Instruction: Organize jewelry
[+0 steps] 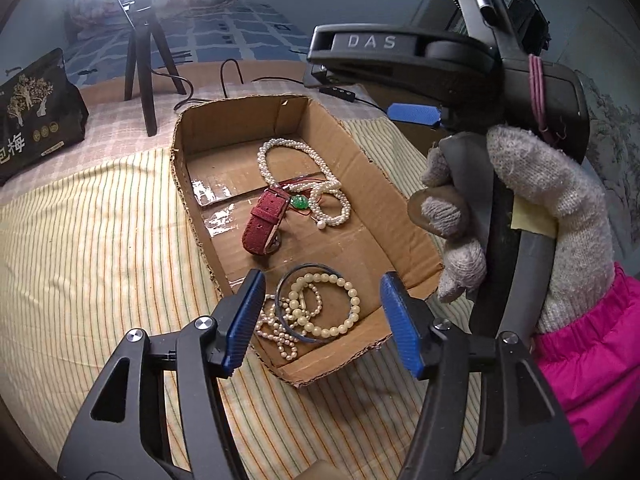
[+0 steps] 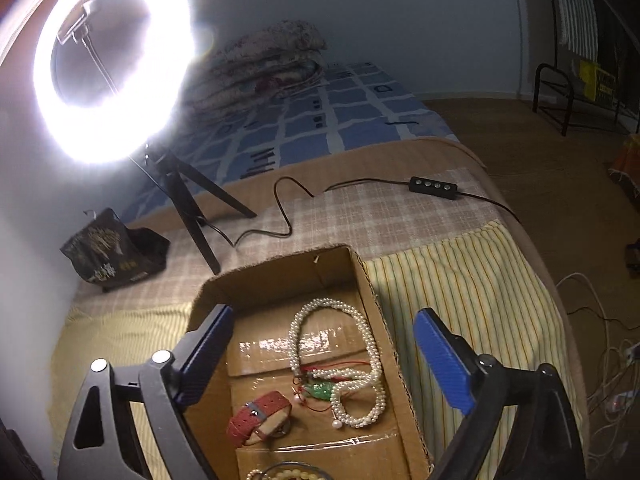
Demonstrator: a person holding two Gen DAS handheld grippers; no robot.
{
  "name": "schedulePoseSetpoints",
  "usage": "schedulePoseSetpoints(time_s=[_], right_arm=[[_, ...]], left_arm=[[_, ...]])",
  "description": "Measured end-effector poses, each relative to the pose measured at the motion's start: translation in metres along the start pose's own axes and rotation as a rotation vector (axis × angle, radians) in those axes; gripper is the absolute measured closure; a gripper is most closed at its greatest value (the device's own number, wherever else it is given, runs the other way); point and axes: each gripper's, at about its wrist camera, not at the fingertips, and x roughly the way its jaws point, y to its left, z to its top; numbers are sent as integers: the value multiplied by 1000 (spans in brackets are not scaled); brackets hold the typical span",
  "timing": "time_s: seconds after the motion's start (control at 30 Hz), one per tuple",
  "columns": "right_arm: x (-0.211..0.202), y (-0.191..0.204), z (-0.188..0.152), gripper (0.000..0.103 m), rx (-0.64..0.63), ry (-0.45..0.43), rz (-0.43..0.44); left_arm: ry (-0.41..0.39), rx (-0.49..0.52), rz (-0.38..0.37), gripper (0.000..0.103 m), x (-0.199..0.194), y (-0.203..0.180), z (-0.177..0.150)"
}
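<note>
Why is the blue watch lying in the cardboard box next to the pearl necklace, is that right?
Almost. The watch is red, not blue; the blue things are the pads of the tongs. The left wrist view shows its red strap clearly, and the right wrist view agrees. It does lie in the cardboard box next to the pearl necklace.

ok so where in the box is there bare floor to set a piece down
Bare floor: the taped strip of the cardboard box along its left wall, left of the red watch strap, and the far end beyond the long pearl necklace. Crowded: the near end, filled by the bead bracelets and blue bangle.
</note>
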Motion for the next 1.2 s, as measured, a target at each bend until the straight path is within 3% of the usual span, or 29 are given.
schedulePoseSetpoints(time_s=[0.6, 0.73, 1.2], right_arm=[[-35, 22, 0, 9, -38, -50, -70], [-52, 32, -2, 3, -71, -78, -100], [-134, 39, -31, 0, -49, -203, -128]], left_arm=[[-84, 47, 49, 41, -40, -2, -7], [-116, 59, 56, 32, -54, 0, -9], [-222, 65, 109, 32, -114, 21, -16]])
